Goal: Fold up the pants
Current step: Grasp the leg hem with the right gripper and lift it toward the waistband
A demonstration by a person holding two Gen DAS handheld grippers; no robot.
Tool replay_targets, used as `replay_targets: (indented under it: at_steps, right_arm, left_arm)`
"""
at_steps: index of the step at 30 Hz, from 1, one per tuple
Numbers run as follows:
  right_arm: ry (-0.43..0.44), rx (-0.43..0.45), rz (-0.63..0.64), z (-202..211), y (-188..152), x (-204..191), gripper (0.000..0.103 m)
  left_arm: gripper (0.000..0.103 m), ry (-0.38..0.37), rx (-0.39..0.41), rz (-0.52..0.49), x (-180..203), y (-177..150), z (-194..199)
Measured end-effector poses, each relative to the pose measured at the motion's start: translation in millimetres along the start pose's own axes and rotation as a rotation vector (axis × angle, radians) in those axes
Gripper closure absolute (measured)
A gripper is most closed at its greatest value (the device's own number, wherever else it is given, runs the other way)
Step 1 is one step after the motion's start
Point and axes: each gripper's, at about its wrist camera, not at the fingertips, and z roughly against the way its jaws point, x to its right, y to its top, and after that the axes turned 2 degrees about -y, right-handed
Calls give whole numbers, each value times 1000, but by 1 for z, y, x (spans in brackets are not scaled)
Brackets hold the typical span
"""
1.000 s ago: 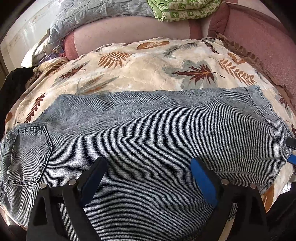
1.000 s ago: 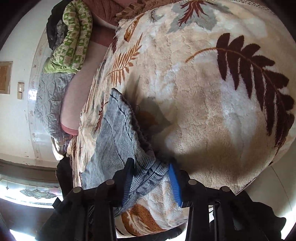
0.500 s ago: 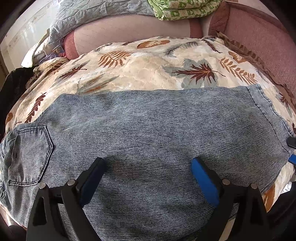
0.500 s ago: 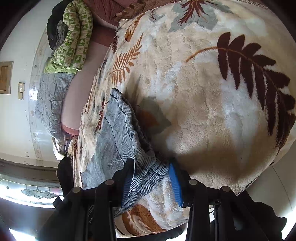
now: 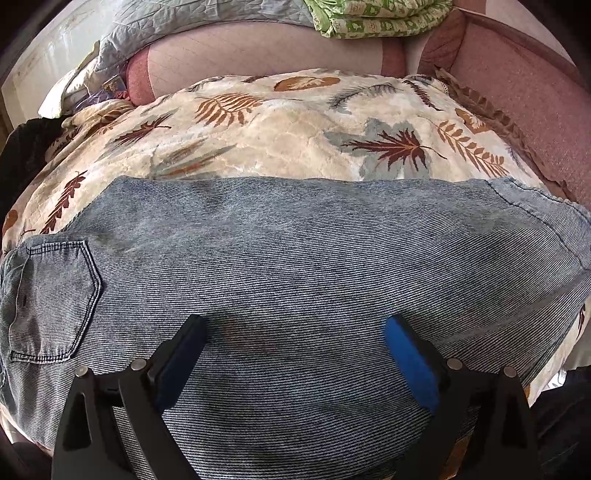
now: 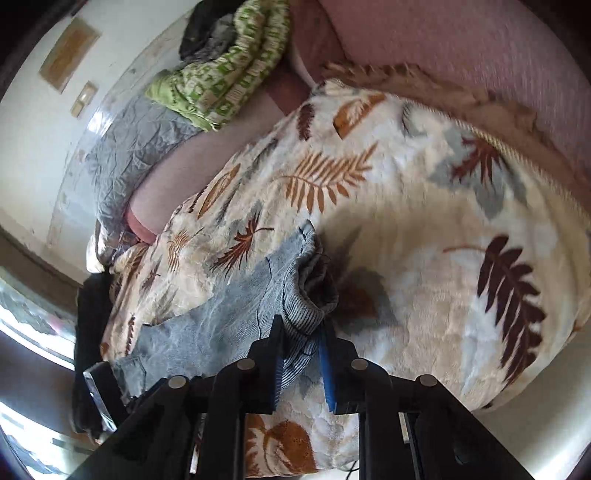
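Note:
Blue denim pants lie folded lengthwise across a leaf-print blanket, waist and back pocket at the left, leg hems at the right. My left gripper is open, hovering over the pants' near edge and holding nothing. My right gripper is shut on the hem end of the pants and lifts it off the blanket; the cloth bunches above the fingers.
A pink sofa back runs behind and to the right. A green patterned quilt and a grey quilt are piled at the back. Dark clothing hangs at the blanket's left end.
My right gripper has closed tighter on the hem, swung round and raised it, so the hem end now bunches up. The left gripper has drawn back slightly and stays open.

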Motion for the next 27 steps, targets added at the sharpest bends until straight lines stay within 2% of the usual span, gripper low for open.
replay_targets:
  at_steps: [1, 2, 3, 5, 6, 7, 8, 10, 12, 13, 15, 17, 18, 19, 20, 22, 27]
  right_arm:
    - [-50, -45, 20, -14, -4, 3, 85]
    - [-95, -140, 33, -36, -9, 10, 82]
    - [-110, -222, -8, -55, -17, 25, 79]
    - [-16, -188, -97, -46, -18, 43, 71]
    - [13, -180, -109, -39, -16, 46, 62]
    - [26, -167, -127, -33, -15, 49, 38]
    - [31, -151, -152, -27, -14, 54, 26]
    - [80, -155, -207, -23, -16, 61, 26]
    - [166, -187, -301, -28, -22, 71, 26]
    - [202, -202, -341, -32, -25, 73, 26]
    - [237, -229, -363, -44, -32, 67, 26]
    - [233, -213, -370, -48, -35, 67, 26]
    - [233, -201, -377, -47, -35, 67, 27]
    - [230, -186, -379, -46, -34, 65, 34]
    - [209, -184, -366, -45, -32, 64, 48]
    - [178, -195, -365, -51, -30, 64, 57]
    - [171, -202, -383, -55, -30, 69, 57]
  left_arm:
    - [6, 10, -1, -11, 2, -1, -1]
    - [6, 19, 4, -25, 3, -2, -1]
    - [6, 19, 4, -33, 4, -2, -1]
    - [6, -1, -15, -37, 1, 0, 3]
    - [6, -8, -12, -28, -1, 2, 6]
    - [6, -10, 9, -15, -3, 4, 12]
    - [6, -16, 46, -3, -5, 5, 20]
    - [6, -22, 117, 13, -7, 8, 35]
    - [6, -18, 139, 28, -7, 9, 35]
    - [6, -17, 106, 28, -6, 8, 27]
    - [6, -4, -24, 1, -1, 5, -5]
    - [2, 41, 48, -49, 7, -2, -5]
    - [2, 41, 43, -43, 7, -3, -5]
    - [2, 29, 40, -24, 4, -2, -5]
    - [2, 24, 34, -18, 3, -1, -6]
    - [2, 29, 30, -25, 4, -1, -5]
    - [2, 31, 36, -26, 5, -3, -6]
